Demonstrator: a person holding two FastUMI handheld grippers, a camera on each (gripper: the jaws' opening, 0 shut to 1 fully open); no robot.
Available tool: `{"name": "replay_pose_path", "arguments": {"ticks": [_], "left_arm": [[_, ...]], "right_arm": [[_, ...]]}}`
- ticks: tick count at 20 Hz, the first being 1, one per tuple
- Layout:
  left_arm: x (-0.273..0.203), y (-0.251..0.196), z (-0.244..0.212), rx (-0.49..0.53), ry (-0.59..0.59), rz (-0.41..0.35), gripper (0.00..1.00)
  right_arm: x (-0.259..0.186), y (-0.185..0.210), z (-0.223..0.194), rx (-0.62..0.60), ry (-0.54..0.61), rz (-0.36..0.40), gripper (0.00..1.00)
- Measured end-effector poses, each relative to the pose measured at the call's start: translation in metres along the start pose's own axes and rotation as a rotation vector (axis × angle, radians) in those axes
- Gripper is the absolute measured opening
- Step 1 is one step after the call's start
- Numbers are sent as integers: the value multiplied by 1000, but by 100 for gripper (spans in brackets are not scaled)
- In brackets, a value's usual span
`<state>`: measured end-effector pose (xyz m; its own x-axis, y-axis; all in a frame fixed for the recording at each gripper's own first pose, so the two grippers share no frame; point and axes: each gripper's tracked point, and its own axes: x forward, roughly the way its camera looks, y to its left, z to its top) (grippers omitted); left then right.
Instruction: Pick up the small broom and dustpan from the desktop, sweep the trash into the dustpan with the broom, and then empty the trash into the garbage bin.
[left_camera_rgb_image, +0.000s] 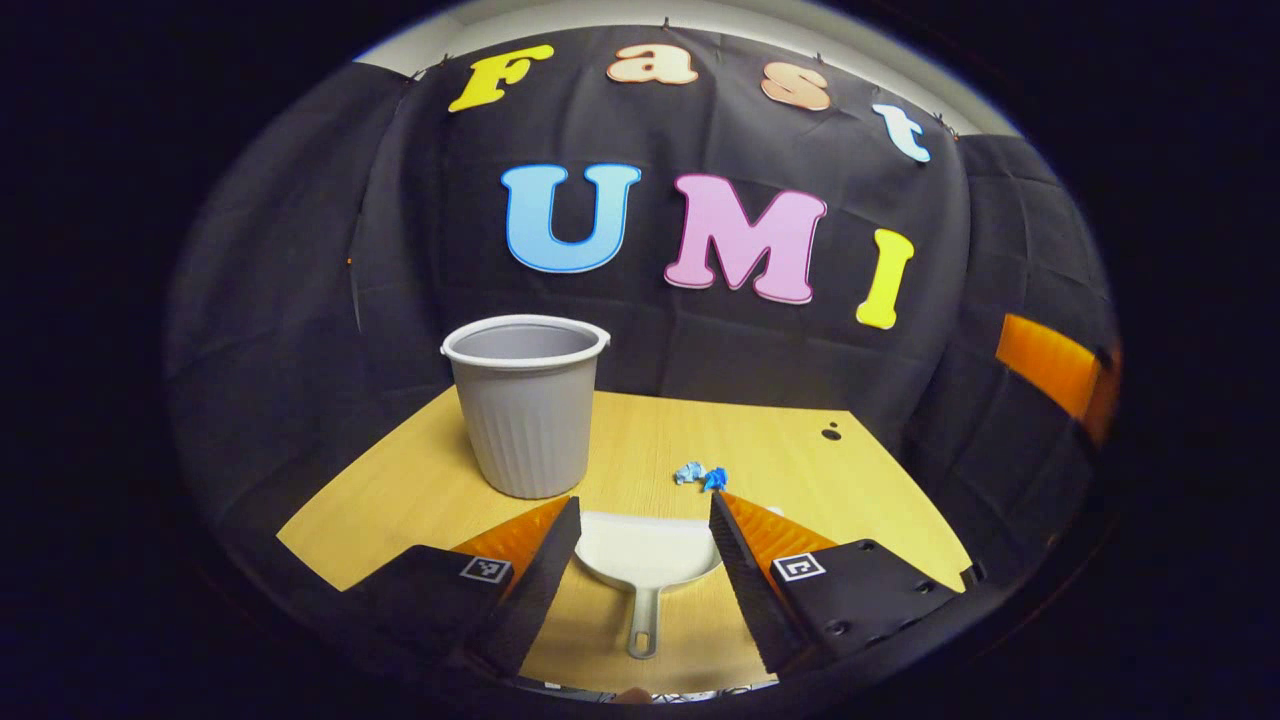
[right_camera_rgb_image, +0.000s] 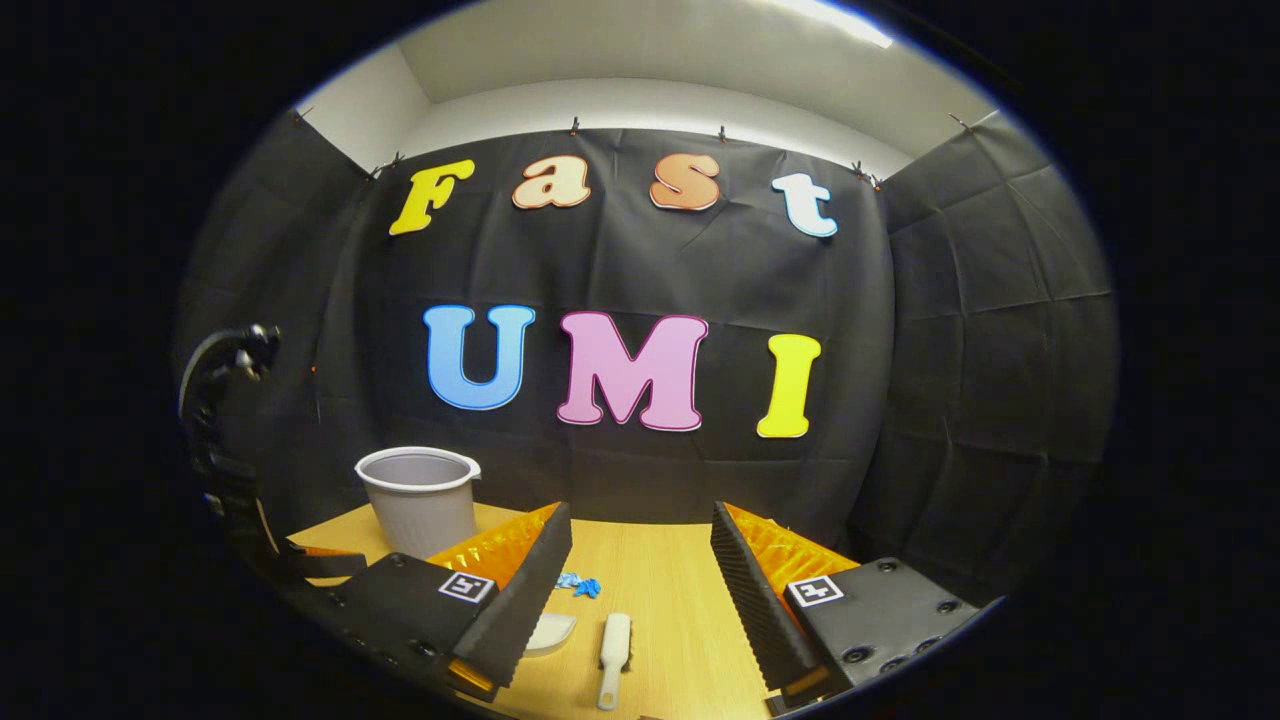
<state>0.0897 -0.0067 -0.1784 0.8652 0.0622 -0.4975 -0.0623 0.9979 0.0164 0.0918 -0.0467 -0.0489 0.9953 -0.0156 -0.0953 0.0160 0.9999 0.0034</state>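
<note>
On the desk: gray garbage bin (left_camera_rgb_image: 527, 405) stands at the back.
Trash: blue bits (left_camera_rgb_image: 701, 476) lie beside the bin.
Dustpan: white dustpan (left_camera_rgb_image: 645, 560) lies flat, nearer me than the bin.
Broom: small white broom (right_camera_rgb_image: 612, 645) lies flat, nearer me than the bin.
My left gripper (left_camera_rgb_image: 640, 545): jaws wide apart, holding nothing.
My right gripper (right_camera_rgb_image: 640, 560): jaws wide apart, holding nothing.

Both gripper views look forward over the desktop (left_camera_rgb_image: 820, 470) toward the back wall, left view nearer and lower, sharing bin (left_camera_rgb_image: 527, 405), trash (right_camera_rgb_image: 580, 585) and dustpan (left_camera_rgb_image: 645, 555).
</note>
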Motion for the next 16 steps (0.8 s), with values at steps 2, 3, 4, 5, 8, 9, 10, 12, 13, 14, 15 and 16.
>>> {"name": "replay_pose_path", "arguments": {"ticks": [2,3,4,5,8,9,10,12,13,14,15,16], "left_arm": [[15,-5,-31,19,129,-4,78],[24,-7,-42,18,186,-7,79],[33,-8,-55,13,236,-9,80],[35,-6,-65,6,275,-1,80],[58,2,-100,17,398,33,80],[65,2,-110,17,447,34,80],[72,3,-118,19,501,36,80],[79,6,-138,15,620,62,80],[84,3,-143,4,661,51,80],[86,-1,-147,2,696,40,80],[91,-4,-149,7,713,24,80],[96,-8,-151,14,730,10,80]], "right_arm": [[8,-4,-5,-1,10,0,91],[12,-7,-6,1,11,-1,90],[15,-10,-7,2,13,-3,90],[18,-11,-10,-2,21,-4,90],[22,-15,-20,-12,49,-5,90],[22,-13,-23,-7,57,3,90],[23,-11,-28,-4,67,14,90],[24,-9,-39,-4,94,38,90],[23,-7,-46,-2,114,58,90],[22,-7,-53,2,133,71,90],[22,-8,-58,8,149,76,91],[22,-11,-61,18,160,75,91]]}}
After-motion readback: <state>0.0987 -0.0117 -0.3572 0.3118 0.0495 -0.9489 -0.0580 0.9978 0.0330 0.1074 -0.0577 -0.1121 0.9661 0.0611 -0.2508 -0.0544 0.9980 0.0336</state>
